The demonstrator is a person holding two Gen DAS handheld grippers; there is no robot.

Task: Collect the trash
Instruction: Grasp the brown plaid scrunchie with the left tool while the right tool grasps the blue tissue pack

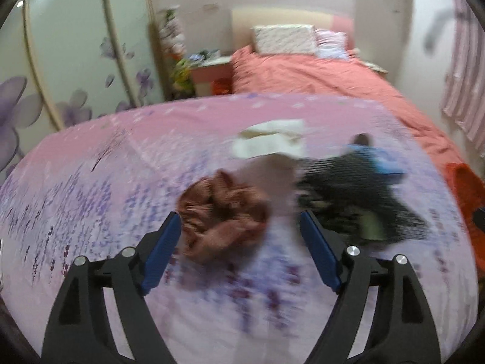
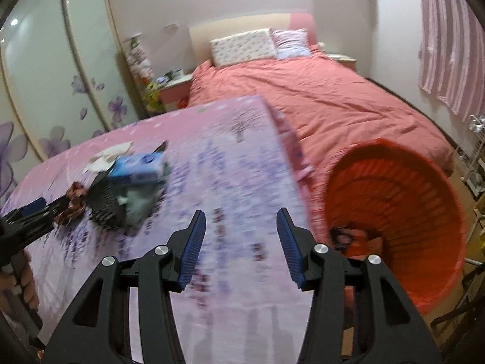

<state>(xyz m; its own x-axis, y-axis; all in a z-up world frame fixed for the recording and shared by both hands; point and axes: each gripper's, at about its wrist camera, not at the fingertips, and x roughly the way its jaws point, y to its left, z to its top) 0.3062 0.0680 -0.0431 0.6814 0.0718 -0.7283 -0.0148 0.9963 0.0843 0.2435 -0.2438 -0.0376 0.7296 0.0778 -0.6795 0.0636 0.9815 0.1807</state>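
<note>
A crumpled brown wrapper [image 1: 222,212] lies on the pink lavender-print tablecloth [image 1: 91,182], just ahead of my open left gripper [image 1: 241,221], nearer its left finger. It also shows in the right wrist view [image 2: 74,201]. Beyond it lie white crumpled paper [image 1: 272,139], a black patterned bag [image 1: 357,197] and a blue packet [image 1: 376,157]. In the right wrist view the blue packet [image 2: 139,166] rests on the black bag [image 2: 106,200]. My right gripper [image 2: 241,221] is open and empty over the cloth. An orange bin bag [image 2: 394,200] gapes to its right, holding some trash.
The left gripper [image 2: 30,212] shows at the left edge of the right wrist view. A bed with a coral cover [image 2: 318,97] lies behind the table. A floral wardrobe [image 1: 60,60] stands at left, a nightstand [image 1: 212,66] beside the bed, striped curtains [image 2: 448,45] at right.
</note>
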